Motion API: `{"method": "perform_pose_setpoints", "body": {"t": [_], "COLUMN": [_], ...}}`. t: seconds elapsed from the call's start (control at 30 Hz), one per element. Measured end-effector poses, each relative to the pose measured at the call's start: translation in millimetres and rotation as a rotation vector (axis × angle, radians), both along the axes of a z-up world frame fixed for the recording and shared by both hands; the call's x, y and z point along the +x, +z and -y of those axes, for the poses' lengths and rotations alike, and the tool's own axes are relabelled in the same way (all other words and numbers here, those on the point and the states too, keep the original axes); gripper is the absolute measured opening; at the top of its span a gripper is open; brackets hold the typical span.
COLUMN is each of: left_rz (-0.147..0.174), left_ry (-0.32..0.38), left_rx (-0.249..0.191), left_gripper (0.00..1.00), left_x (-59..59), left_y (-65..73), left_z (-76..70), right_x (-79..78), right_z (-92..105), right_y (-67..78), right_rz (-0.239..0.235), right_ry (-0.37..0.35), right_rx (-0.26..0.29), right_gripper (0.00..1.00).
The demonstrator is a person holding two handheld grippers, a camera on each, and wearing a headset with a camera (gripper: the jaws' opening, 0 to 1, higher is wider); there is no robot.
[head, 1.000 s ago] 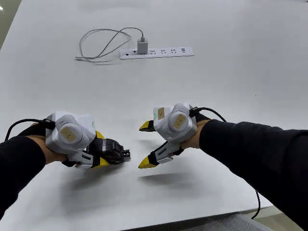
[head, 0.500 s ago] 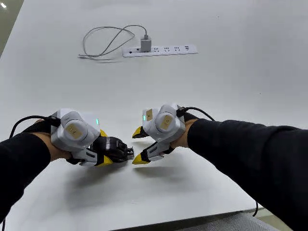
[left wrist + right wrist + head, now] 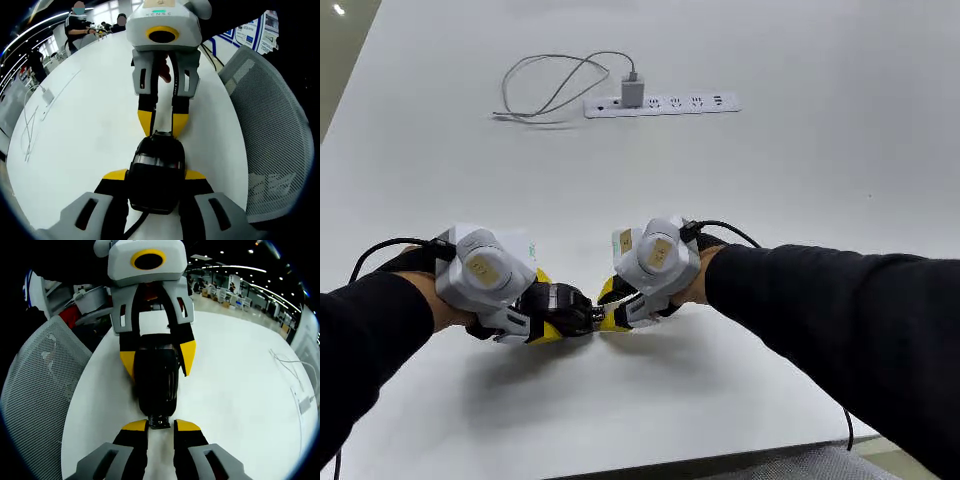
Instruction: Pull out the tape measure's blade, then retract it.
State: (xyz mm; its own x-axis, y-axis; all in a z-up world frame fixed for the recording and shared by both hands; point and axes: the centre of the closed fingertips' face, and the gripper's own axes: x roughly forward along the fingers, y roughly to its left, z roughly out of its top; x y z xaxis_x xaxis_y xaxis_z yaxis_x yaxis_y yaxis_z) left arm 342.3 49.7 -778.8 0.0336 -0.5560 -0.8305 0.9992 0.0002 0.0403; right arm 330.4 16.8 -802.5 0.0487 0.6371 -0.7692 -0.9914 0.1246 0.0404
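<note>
**Black tape clamped left, hook between the right jaws**

Black and squat, the tape (image 3: pixel 562 308) sits between the yellow-tipped jaws of the left gripper (image 3: pixel 547 305), which are closed on its case from both sides. It is held low over the white table (image 3: pixel 740 190), near the front edge. The blade is wound inside the case — just its end hook (image 3: pixel 160 422) pokes out at the mouth.

The right gripper (image 3: pixel 609 307) faces the left one nose to nose. Its jaws are drawn narrow, one tip on each side of the hook. Whether they actually pinch the hook or merely flank it, I cannot tell.

Both grippers are held by hands in black sleeves.

Far back on the table lies a white strip (image 3: pixel 665 103) with a charger (image 3: pixel 633 92) plugged in — its grey cable (image 3: pixel 548 84) loops off to the left. A grey mesh chair (image 3: pixel 270 130) stands beside the table.
</note>
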Motion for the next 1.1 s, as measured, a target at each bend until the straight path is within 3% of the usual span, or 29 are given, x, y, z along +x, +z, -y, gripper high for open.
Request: {"method": "perform_pose_setpoints", "body": {"t": [0.3, 0.33, 0.37, 0.47, 0.63, 1.1], "left_rz": [0.000, 0.000, 0.000, 0.000, 0.003, 0.004], "left_ry": [0.004, 0.005, 0.007, 0.005, 0.004, 0.016], "left_rx": [-0.004, -0.004, -0.003, -0.004, -0.004, -0.012], "left_gripper": [0.33, 0.33, 0.33, 0.33, 0.33, 0.32], "left_x": [1.5, 1.6, 1.9, 1.6, 1.3, 3.2], "left_y": [-1.4, -1.4, -1.6, -1.9, -1.7, -1.7], "left_z": [-0.7, -0.7, -0.8, -0.6, -0.9, -2.3], "right_x": [-2.0, -2.5, -1.2, -3.0, -0.1, 1.2], "right_z": [-7.0, -7.3, -6.9, -7.1, -4.9, 3.8], "right_y": [-3.7, -4.0, -4.5, -4.8, -5.1, -4.4], "right_rz": [0.002, 0.014, 0.056, 0.049, 0.048, 0.046], "right_ry": [0.002, 0.013, 0.037, 0.018, 0.002, -0.008], "right_rx": [-0.014, -0.022, -0.038, -0.044, 0.007, -0.004], "right_gripper": [0.14, 0.13, 0.13, 0.13, 0.10, 0.09]}}
